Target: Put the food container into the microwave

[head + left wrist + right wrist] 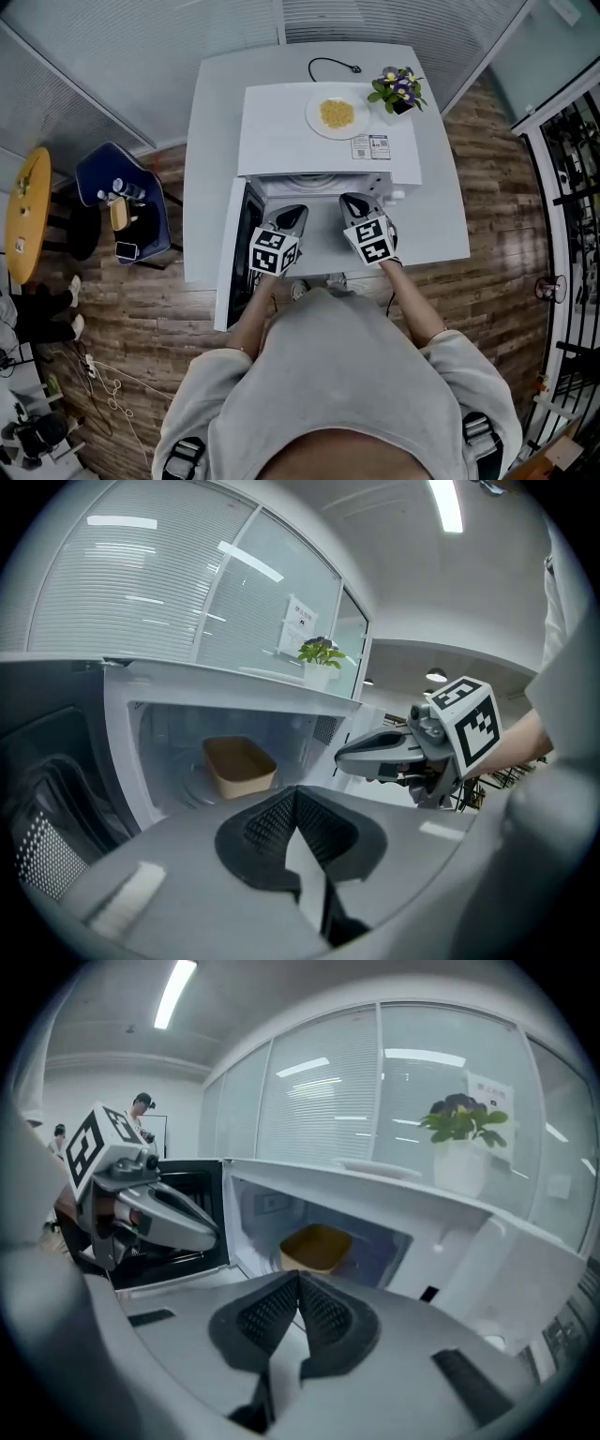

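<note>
Pressed together on nothing: jaws of left gripper [292, 214] and of right gripper [354, 202], side by side at mouth of microwave [281, 131]. Dead ahead at 12 o'clock, inside cavity, tan food container [316, 1246]. Toward 9 o'clock, open door [242, 262].
</note>
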### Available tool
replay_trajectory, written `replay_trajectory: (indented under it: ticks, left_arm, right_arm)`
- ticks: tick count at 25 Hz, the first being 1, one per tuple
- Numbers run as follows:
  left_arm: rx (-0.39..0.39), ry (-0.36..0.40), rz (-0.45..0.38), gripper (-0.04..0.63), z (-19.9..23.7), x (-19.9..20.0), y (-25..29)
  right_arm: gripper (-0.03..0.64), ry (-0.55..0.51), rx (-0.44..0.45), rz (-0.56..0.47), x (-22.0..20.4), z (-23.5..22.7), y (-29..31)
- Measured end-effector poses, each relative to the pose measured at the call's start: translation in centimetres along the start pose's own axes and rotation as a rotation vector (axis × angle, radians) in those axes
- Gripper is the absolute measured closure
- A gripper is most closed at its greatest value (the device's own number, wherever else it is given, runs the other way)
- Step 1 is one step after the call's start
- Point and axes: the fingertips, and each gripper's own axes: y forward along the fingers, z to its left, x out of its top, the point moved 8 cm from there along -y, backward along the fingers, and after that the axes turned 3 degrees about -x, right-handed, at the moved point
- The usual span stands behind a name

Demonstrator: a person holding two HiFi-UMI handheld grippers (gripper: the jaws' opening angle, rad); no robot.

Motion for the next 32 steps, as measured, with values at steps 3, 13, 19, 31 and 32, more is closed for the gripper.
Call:
replay_trajectory:
  ticks: [3,13,19,31,32]
  left_arm:
    - [-0.006,0.007,-0.003,0.584,-0.2,0.2,0.3]
    - [-0.004,0.016,-0.010,0.584,-0.4,0.7,0.6]
    - [-0.002,0.016,-0.014,0.584,-0.3,0.9,0.6]
    - [-0.003,0.015,-0.015,0.584,-0.1,1.0,1.0]
    - [-0.003,0.015,-0.014,0.584,0.0,1.0,1.0]
  right_arm:
    - [0.603,0.068,-0.027,-0.033,-0.2,-0.7,-1.2]
    - [0.603,0.196,-0.090,-0.119,-1.2,-2.7,-3.8]
    - [0.604,0.221,-0.110,-0.122,-1.7,-2.9,-4.3]
    - [0.604,0.219,-0.109,-0.110,-2.1,-2.8,-3.9]
    - [0.604,0.218,-0.108,-0.110,-2.1,-2.7,-3.8]
